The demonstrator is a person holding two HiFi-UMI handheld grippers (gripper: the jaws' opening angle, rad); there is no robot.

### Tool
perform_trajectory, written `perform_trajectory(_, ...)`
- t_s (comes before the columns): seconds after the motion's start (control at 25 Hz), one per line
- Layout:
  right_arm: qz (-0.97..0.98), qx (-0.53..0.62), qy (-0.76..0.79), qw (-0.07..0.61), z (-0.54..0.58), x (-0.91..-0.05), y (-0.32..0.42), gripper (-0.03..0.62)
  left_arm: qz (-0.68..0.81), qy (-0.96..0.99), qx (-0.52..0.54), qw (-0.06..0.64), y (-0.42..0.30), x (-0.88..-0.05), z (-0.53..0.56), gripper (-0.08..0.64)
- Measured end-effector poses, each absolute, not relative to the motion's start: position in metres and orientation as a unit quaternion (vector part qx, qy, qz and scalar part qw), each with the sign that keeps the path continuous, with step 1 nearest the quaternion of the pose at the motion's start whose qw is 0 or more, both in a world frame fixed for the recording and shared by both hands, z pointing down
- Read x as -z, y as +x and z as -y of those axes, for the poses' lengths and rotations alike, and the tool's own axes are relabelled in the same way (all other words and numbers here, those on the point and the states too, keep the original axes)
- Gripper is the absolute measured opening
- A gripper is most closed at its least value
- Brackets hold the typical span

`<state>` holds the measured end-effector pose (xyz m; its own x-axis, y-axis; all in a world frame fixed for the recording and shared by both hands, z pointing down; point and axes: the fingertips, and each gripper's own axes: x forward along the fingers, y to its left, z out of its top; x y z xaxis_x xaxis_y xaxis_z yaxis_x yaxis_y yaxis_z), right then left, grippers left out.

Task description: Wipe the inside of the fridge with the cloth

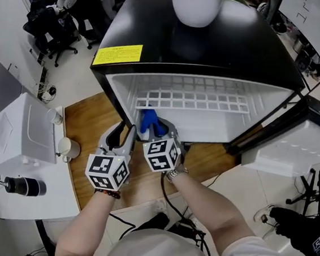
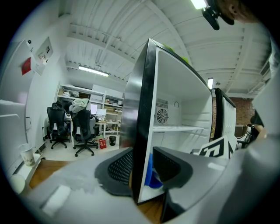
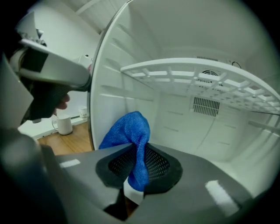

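Observation:
The black fridge (image 1: 214, 45) stands open, and its white inside (image 1: 206, 121) shows a wire shelf (image 1: 197, 100). My right gripper (image 1: 153, 130) is shut on a blue cloth (image 1: 149, 121) at the lower left of the opening. In the right gripper view the cloth (image 3: 130, 133) bunches up above the gripper (image 3: 139, 175), just inside the left wall. My left gripper (image 1: 126, 133) straddles the front edge of the fridge's left wall (image 2: 139, 131), its jaws closed against it. The left gripper (image 2: 142, 173) also has the cloth (image 2: 151, 177) in view behind that wall.
A white pot (image 1: 195, 6) sits on top of the fridge. The fridge door (image 1: 294, 144) hangs open at the right. A white counter (image 1: 26, 156) with a mug (image 1: 67, 148) stands at the left on the wooden floor (image 1: 89, 125). Office chairs (image 1: 51, 28) are at the far left.

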<state>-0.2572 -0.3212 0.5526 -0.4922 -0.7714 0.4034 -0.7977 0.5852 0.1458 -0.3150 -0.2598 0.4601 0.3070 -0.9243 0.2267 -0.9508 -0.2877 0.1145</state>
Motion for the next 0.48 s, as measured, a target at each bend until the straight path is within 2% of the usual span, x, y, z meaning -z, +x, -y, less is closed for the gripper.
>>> perform_trajectory(0.48,0.858,-0.021,0.431,0.28,0.304,-0.605,-0.267,0.054,0.585,0.801,-0.059,0.112,-0.315,-0.46,0.259,0.132)
